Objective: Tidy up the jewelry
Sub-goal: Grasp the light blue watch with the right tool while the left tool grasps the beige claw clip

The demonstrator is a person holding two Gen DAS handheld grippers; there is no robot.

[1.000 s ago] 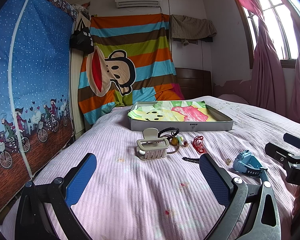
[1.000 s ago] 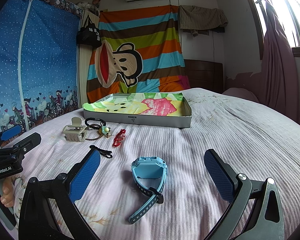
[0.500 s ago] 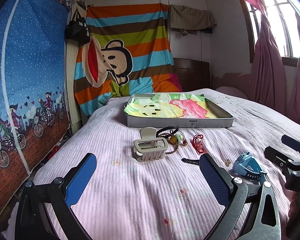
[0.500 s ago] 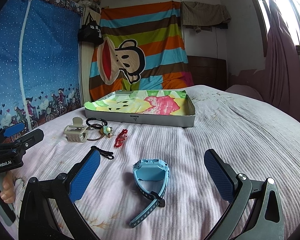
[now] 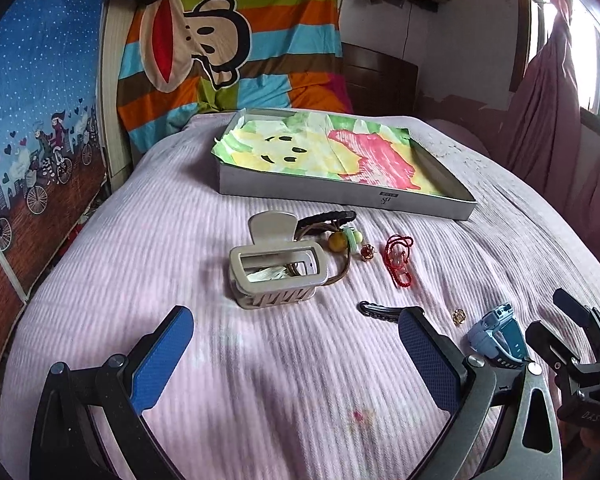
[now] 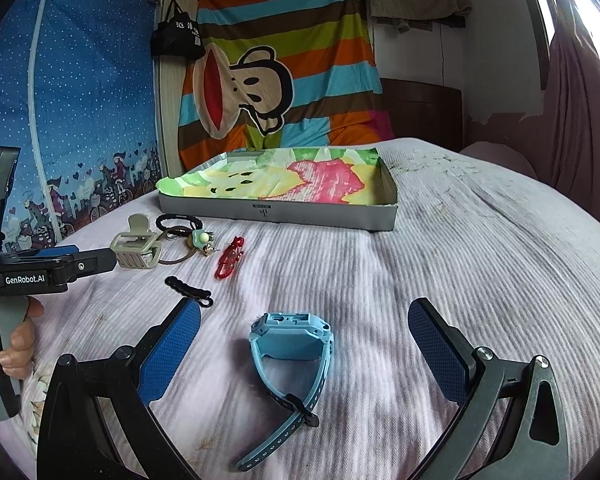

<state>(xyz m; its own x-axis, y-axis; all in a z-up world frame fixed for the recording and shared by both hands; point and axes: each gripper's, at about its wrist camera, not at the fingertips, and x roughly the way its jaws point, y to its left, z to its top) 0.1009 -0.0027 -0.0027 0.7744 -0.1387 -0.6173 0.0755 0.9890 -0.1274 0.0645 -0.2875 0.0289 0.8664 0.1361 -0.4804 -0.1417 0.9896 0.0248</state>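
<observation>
**Both claws spread, nothing boxed yet**

The right claw (image 6: pixel 304 344) is spread wide and empty, its blue pads flanking the blue watch (image 6: pixel 290 344), which lies on the bed well in front of the grey tray (image 6: pixel 278 210). The left claw (image 5: pixel 296 350) is also spread and empty, low over the bedspread, aimed toward the beige hair clip (image 5: pixel 276 266) in front of the tray's left half.

Just right of the clip, still in front of the tray, lie the hair ties with beads (image 5: pixel 334 236), a small gold earring (image 5: pixel 366 251) and the red cord (image 5: pixel 398 260); nearer than these, the black hair pin (image 5: pixel 374 308) and a second gold piece (image 5: pixel 459 316). The tray holds only its coloured paper lining.

Likely trouble: the soft bed gives under pressure, so pads closing on the watch may pinch fabric or tip it. The loose strap could snag. The tiny gold pieces could easily slip away.
</observation>
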